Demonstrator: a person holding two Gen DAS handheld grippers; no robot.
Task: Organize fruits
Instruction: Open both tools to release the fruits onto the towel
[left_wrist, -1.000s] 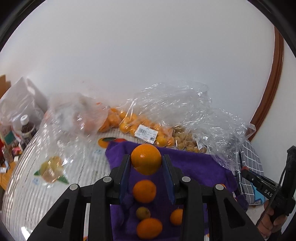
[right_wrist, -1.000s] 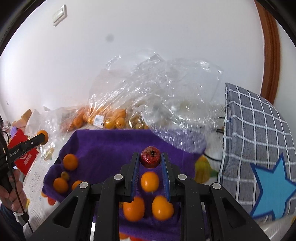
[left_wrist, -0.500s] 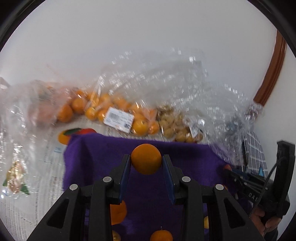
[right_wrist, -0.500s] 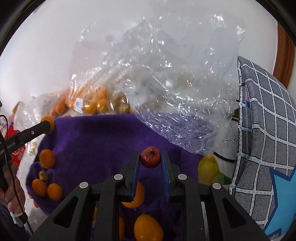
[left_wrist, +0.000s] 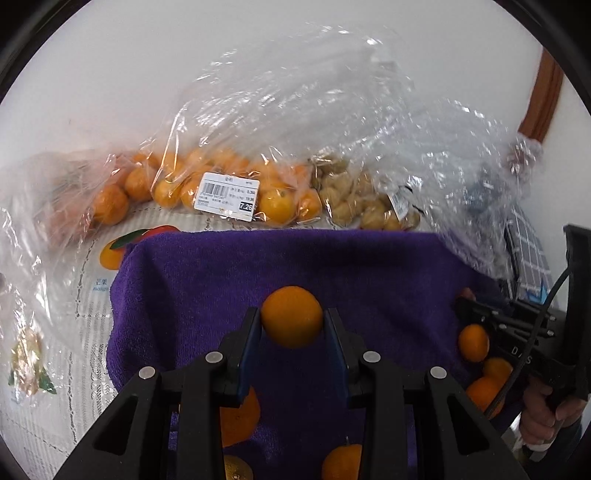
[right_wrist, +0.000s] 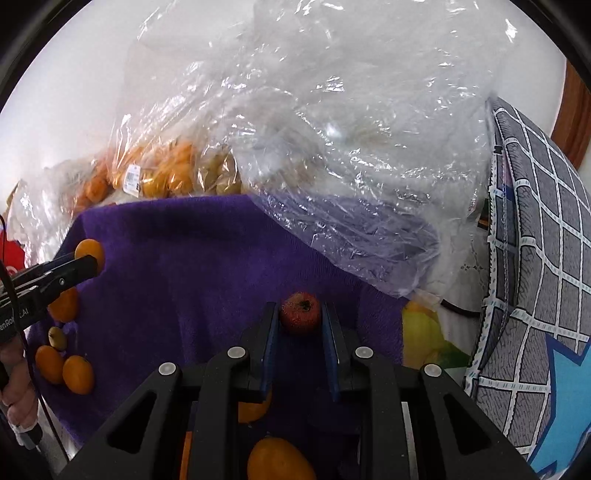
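Observation:
In the left wrist view my left gripper (left_wrist: 292, 325) is shut on an orange mandarin (left_wrist: 291, 316), held just above the purple towel (left_wrist: 288, 262). More mandarins (left_wrist: 474, 342) lie on the towel at the right, beside the other gripper and the hand that holds it. In the right wrist view my right gripper (right_wrist: 300, 319) is shut on a small red fruit (right_wrist: 300, 312) over the towel's (right_wrist: 184, 266) right part. Loose mandarins (right_wrist: 77, 373) lie at the towel's left edge, and the left gripper with its mandarin (right_wrist: 88, 250) shows there too.
Clear plastic bags of mandarins (left_wrist: 221, 184) and of small tan fruits (left_wrist: 354, 199) lie behind the towel against the white wall. A large crumpled clear bag (right_wrist: 351, 147) overlaps the towel's far right corner. A grey checked cushion (right_wrist: 535, 258) stands at the right.
Both grippers have sunk toward the towel and tilted further down, each still shut on its fruit. The towel and bags now fill more of both views.

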